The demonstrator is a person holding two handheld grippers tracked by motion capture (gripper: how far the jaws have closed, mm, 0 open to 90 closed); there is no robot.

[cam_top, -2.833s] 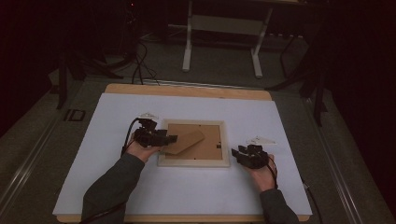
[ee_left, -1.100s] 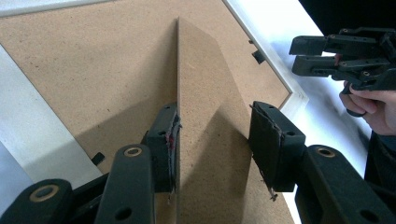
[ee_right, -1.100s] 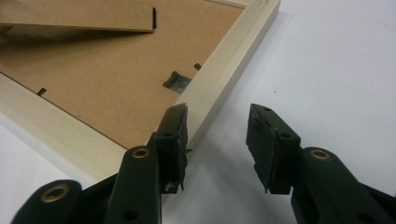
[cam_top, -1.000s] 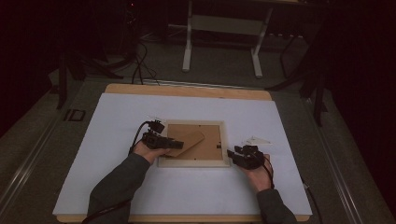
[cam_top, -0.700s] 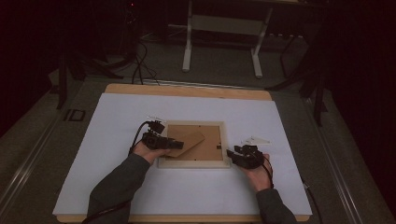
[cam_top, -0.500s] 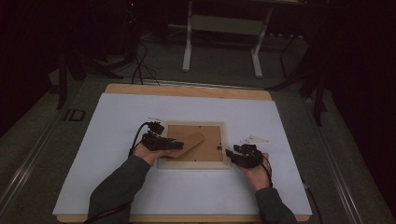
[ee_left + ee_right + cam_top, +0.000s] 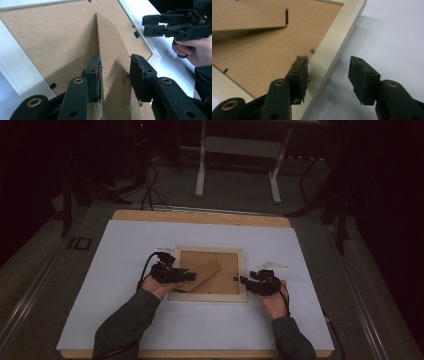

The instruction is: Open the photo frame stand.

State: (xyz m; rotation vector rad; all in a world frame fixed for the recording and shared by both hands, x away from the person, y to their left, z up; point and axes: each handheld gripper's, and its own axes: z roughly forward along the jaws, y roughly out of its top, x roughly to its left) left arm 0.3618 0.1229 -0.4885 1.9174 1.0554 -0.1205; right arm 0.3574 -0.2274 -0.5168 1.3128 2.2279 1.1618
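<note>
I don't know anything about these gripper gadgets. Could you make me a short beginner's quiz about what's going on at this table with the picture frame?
1. True or false: the picture frame lies back side up on the white sheet.
2. Which part sits between the jaws of the left gripper? A) the frame's pale rim B) the brown fold-out stand C) a cable
3. What do the jaws of the right gripper straddle, and do its pads press on it?

Key:
1. True: the brown backing board faces up.
2. B.
3. The pale frame rim; no, the jaws have just been opening and stand apart from it.
</note>
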